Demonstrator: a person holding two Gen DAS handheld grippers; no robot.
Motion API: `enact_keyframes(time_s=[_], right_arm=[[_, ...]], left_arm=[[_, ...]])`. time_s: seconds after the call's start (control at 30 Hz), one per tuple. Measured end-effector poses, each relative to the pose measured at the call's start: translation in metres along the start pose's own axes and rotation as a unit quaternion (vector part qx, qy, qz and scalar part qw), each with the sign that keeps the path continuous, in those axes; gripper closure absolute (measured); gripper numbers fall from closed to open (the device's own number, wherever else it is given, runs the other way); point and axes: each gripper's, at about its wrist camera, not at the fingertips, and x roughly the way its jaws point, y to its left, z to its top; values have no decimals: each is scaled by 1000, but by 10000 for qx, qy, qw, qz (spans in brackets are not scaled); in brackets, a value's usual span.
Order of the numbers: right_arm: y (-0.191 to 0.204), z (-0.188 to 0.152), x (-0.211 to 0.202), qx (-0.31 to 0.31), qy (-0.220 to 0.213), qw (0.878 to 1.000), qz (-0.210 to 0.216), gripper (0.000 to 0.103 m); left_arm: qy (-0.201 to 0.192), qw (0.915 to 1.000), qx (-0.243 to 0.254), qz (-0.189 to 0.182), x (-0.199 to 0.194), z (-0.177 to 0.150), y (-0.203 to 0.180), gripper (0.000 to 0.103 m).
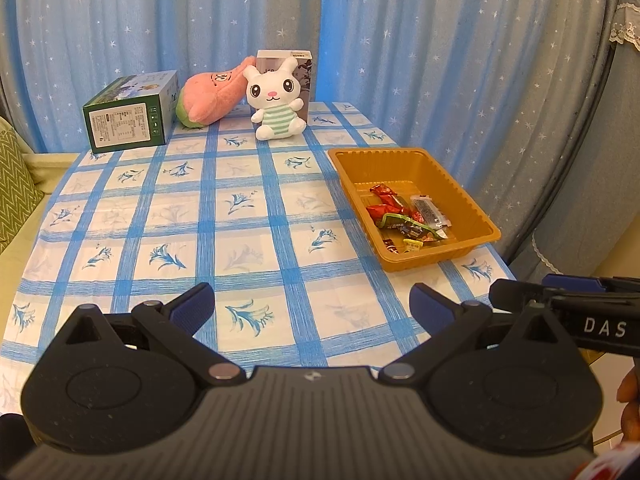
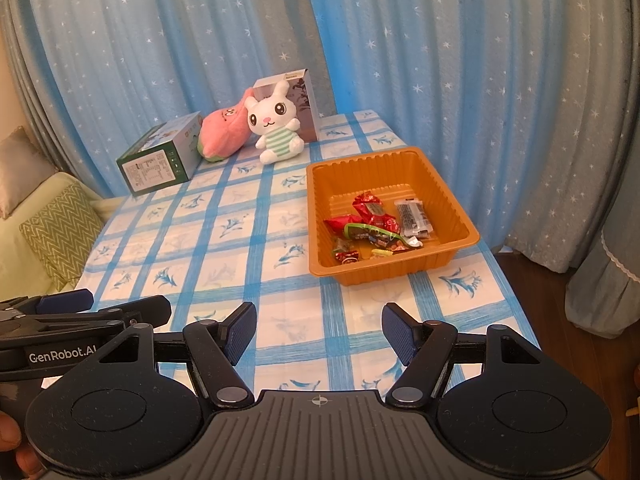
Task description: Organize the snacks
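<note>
An orange plastic tray (image 1: 476, 212) (image 2: 448, 196) sits on the right half of the checked tablecloth. Several wrapped snacks (image 1: 404, 216) (image 2: 376, 224) lie heaped in its near half: red wrappers, a green-edged packet and a clear packet with a dark bar. My left gripper (image 1: 312, 300) hovers open over the near edge of the table, left of the tray, nothing between its blue pads. My right gripper (image 2: 319, 330) is also open and empty, just in front of the tray's near wall. Each gripper shows at the edge of the other's view.
At the table's far end stand a green box (image 1: 128, 114) (image 2: 160, 160), a pink plush (image 1: 212, 96) (image 2: 224, 132), a white bunny plush (image 1: 276, 96) (image 2: 276, 128) and a grey box (image 1: 304, 68) (image 2: 304, 96). Blue starred curtains hang behind. A sofa with a green cushion (image 2: 60, 224) lies left.
</note>
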Motion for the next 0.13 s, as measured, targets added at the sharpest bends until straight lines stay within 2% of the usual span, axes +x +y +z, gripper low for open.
enact_keyframes(time_s=[0.13], right_arm=[[-3,0,1,7,-7,10000,-1,34]], left_arm=[[-120,9999,33,-11,0,-3,0,0]])
